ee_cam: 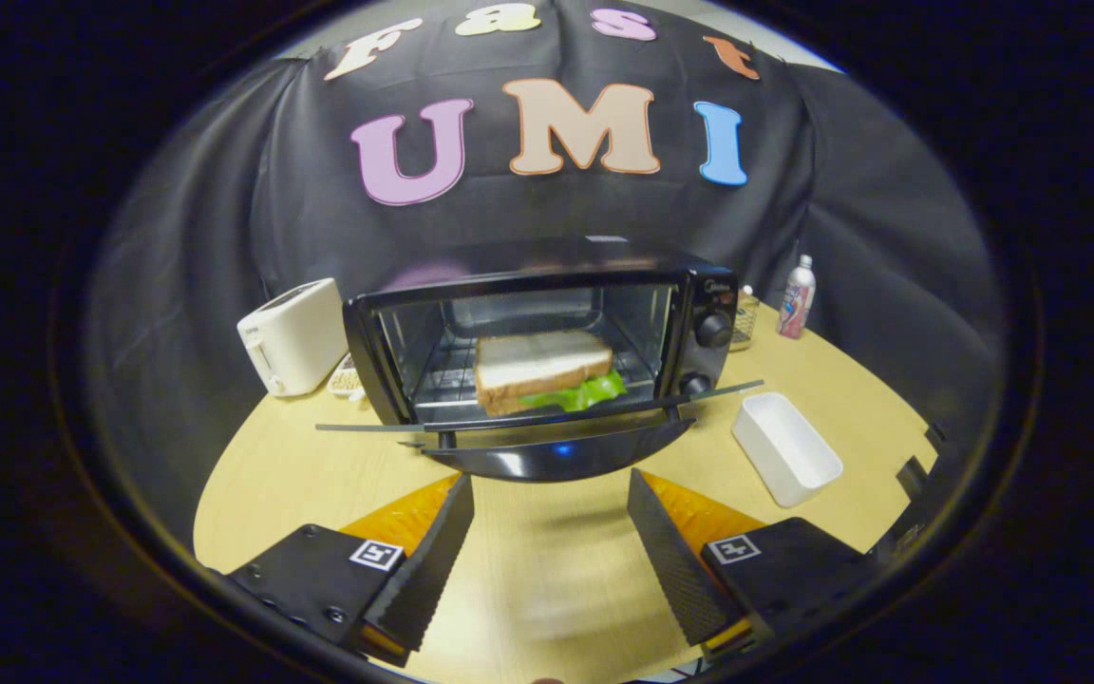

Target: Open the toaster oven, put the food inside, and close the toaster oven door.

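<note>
A black toaster oven [547,332] stands on the wooden table, beyond my fingers. Its door [556,451] hangs folded down flat toward me, with the handle at its front edge. Inside, on the wire rack, lies a sandwich [542,370] of white bread with green lettuce sticking out at its right. My gripper [552,494] is open, with nothing between its fingers. The fingertips sit just short of the door's front edge, one to each side of its middle.
A white pop-up toaster [292,335] stands left of the oven. An empty white rectangular container [786,446] lies to the oven's right, and a bottle [796,297] stands farther back. The round wooden table [253,465] ends at a curved edge on both sides.
</note>
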Demonstrator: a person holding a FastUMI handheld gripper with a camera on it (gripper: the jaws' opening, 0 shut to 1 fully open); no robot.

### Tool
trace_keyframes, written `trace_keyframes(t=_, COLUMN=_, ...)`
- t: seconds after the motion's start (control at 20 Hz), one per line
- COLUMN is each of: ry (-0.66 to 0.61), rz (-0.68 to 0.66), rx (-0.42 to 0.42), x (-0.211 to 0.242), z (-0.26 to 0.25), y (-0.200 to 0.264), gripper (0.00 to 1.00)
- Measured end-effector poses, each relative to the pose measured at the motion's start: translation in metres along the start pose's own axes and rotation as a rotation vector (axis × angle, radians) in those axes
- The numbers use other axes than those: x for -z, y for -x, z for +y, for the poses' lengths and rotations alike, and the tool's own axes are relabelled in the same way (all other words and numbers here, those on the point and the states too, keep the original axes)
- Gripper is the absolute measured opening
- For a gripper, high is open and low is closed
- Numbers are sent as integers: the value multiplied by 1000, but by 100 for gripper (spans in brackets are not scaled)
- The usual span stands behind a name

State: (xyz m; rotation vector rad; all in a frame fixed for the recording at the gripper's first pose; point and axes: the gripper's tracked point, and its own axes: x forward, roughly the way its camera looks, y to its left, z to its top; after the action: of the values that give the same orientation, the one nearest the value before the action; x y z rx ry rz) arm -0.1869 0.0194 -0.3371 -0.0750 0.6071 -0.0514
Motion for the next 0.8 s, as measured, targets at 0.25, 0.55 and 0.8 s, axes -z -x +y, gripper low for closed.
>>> trace_keyframes(t=0.25, ry=6, rz=-55, rx=-18, x=-38, z=11, y=-14, gripper=100)
trace_keyframes(t=0.55, ry=-40, rz=-120, rx=-33, x=-80, z=16, y=-36, gripper=100)
trace_keyframes(t=0.8, ry=-62, rz=-141, rx=-31, x=-96, z=13, y=-46, gripper=100)
